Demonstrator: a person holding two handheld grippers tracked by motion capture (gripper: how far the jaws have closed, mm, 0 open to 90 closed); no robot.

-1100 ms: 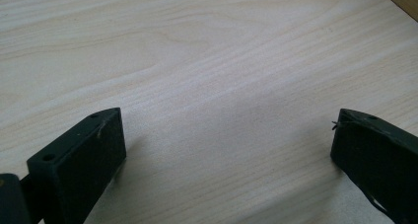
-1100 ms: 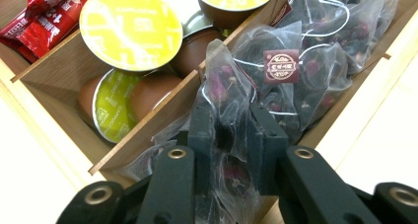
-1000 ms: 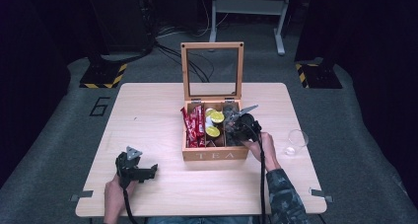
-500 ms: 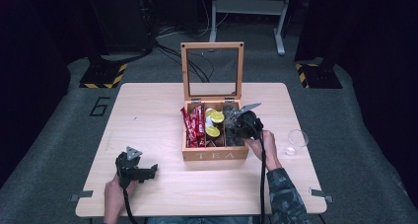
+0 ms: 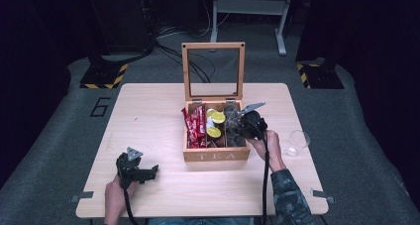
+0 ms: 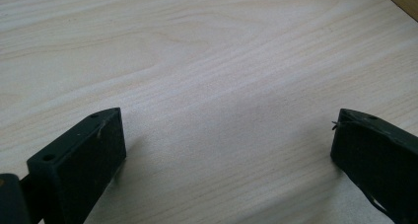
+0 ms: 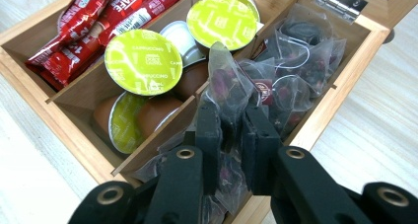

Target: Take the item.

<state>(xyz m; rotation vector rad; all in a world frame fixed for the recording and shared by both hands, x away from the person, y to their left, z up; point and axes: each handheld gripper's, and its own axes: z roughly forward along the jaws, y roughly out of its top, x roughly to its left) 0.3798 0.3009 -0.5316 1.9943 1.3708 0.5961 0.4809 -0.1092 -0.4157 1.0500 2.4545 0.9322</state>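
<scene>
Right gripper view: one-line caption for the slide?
Right gripper shut on a clear tea bag in the right compartment of the open wooden tea box, beside green-lidded capsules.

counter (image 5: 148, 111): pale wood, stood on grey floor (image 5: 54, 150) | wooden tea box (image 5: 216, 154): sat mid-counter, lid upright | clear glass (image 5: 297, 142): near right edge, apart from box | left tongs (image 5: 148, 172): rested near front-left edge

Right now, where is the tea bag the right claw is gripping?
In the right gripper view the tea bag is pinched in the right claw, over the tea box's right-hand compartment, beside the green-lidded capsules.
</scene>
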